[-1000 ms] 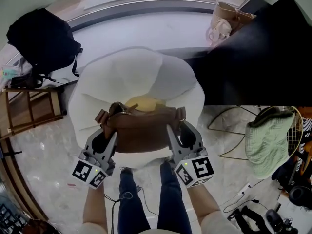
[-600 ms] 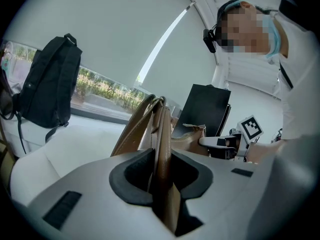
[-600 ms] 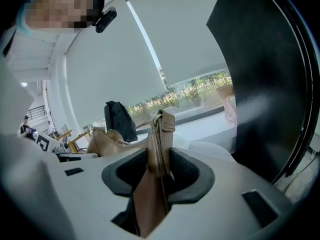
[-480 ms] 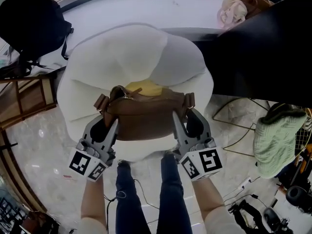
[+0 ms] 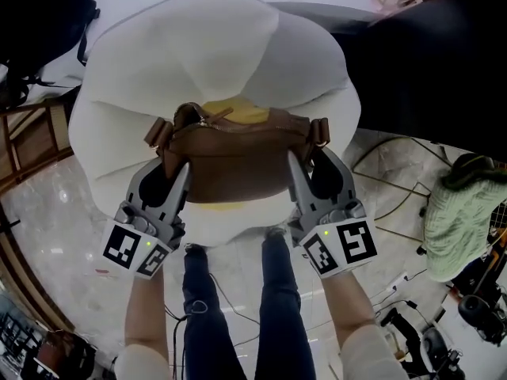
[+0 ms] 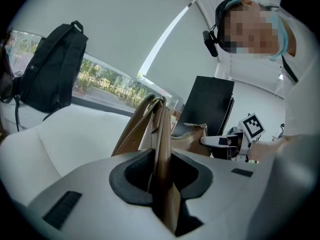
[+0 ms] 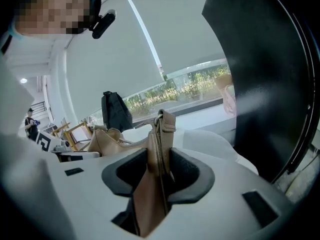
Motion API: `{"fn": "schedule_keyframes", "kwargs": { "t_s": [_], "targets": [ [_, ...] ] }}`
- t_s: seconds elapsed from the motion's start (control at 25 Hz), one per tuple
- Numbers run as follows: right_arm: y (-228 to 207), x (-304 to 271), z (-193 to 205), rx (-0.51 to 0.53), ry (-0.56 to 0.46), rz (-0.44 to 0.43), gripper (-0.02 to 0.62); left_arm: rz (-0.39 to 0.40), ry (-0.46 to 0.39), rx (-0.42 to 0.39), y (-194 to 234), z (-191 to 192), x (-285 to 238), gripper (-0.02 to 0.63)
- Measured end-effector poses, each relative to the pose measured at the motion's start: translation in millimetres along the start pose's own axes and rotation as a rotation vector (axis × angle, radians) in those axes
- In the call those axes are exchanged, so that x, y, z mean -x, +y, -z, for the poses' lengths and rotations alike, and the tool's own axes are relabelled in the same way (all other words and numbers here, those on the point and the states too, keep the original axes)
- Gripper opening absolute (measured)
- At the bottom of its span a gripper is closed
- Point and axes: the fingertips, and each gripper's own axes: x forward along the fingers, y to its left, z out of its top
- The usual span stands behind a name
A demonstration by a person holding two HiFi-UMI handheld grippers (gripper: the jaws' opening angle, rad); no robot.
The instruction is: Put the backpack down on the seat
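A brown leather backpack (image 5: 238, 161) hangs between my two grippers over the front of a white rounded seat (image 5: 214, 62) with a yellow cushion (image 5: 238, 113). My left gripper (image 5: 170, 170) is shut on the bag's left strap, which runs up between the pads in the left gripper view (image 6: 161, 149). The right gripper (image 5: 310, 165) is shut on the strap at the bag's right end, seen pinched in the right gripper view (image 7: 159, 149). The bag's top zip faces up. I cannot tell whether its bottom touches the seat.
A black backpack (image 5: 40, 22) rests at the far left, above a wooden frame (image 5: 32, 141). A big black panel (image 5: 428, 77) stands right of the seat. A green cloth (image 5: 463, 212) hangs on a wire rack at right. The person's legs (image 5: 238, 307) stand before the seat, with cables on the floor.
The seat has grown larger and slid down in the head view. Both grippers and the brown backpack have moved forward over the seat's front. Neither grip has changed.
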Motion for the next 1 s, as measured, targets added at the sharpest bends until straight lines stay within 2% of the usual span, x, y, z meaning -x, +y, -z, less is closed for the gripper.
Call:
{"fn": "schedule_keyframes", "kwargs": {
  "t_s": [0.52,0.76,1.0],
  "targets": [
    [-30.2,-29.3,54.6,-0.037,0.048,0.021,0.161,-0.023,0.045,-0.021,25.0,49.0,-32.3,0.078],
    [-59.6,-51.2,81.3,-0.065,0.054,0.069,0.16,-0.016,0.064,-0.003,37.6,78.4,-63.2,0.08],
    [-93.6,-73.3,90.8,-0.088,0.067,0.066,0.16,-0.007,0.069,-0.009,49.0,88.2,-101.4,0.08]
  ]
}}
